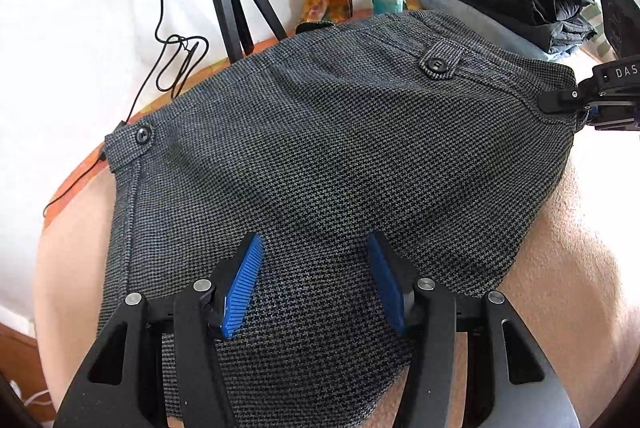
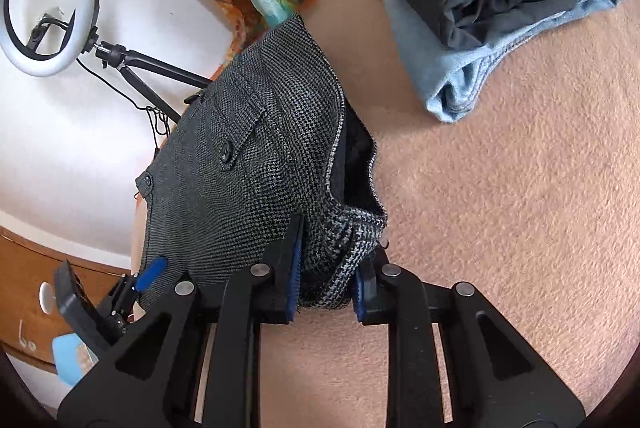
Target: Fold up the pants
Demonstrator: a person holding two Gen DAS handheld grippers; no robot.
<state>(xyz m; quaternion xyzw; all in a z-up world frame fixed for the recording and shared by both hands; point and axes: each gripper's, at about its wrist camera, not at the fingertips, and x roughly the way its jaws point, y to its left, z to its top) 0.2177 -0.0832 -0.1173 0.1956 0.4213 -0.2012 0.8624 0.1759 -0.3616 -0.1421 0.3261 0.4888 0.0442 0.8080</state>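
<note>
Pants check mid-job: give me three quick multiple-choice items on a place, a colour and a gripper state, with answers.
1. Where is the stack of folded clothes?
A. beyond the pants' waistband
B. under the left gripper
C. on the tripod

2. What colour are the left gripper's pads?
A. red
B. blue
C. white

3. How is the right gripper?
A. open, above the blanket
B. shut on the pants
C. out of view

Answers: A, the stack lies past the pants on the pink blanket; B, both pads show blue; C is wrong, B: its jaws pinch bunched fabric, while the left gripper stands open.
</note>
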